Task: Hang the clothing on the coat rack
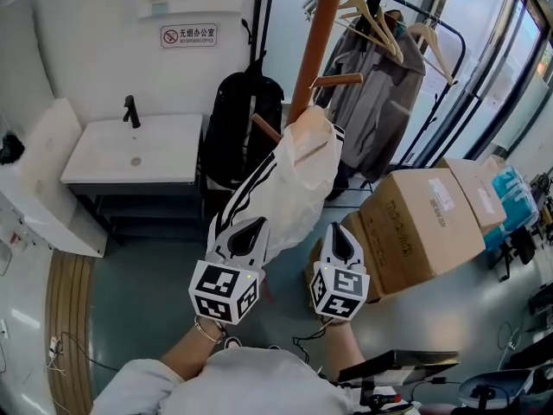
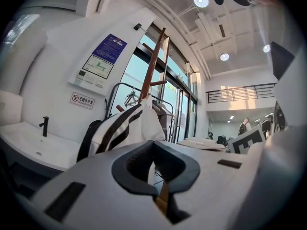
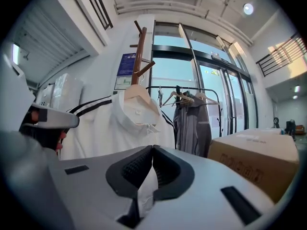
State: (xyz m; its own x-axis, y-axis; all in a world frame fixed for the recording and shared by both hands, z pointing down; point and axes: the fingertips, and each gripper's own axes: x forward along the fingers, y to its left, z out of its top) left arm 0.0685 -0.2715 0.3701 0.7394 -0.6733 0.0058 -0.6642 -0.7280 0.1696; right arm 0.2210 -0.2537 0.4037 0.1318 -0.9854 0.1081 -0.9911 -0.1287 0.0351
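A white shirt with black stripes (image 1: 294, 180) hangs on a wooden hanger (image 3: 141, 97) from the brown coat rack (image 1: 318, 33). It also shows in the left gripper view (image 2: 124, 128) and fills the middle of the right gripper view (image 3: 110, 128). My left gripper (image 1: 244, 229) is level at the shirt's lower left edge. Its jaws (image 2: 153, 145) are shut with nothing held. My right gripper (image 1: 339, 229) sits just right of the shirt, apart from it. Its jaws (image 3: 152, 148) are shut too; only the shirt's cloth behind shows through their hollow.
Cardboard boxes (image 1: 423, 223) stand on the floor at the right. A black garment rail with a grey jacket (image 1: 380, 85) and spare hangers is behind the rack. A black bag (image 1: 242, 119) leans at the rack's left, beside a white sink (image 1: 134, 150).
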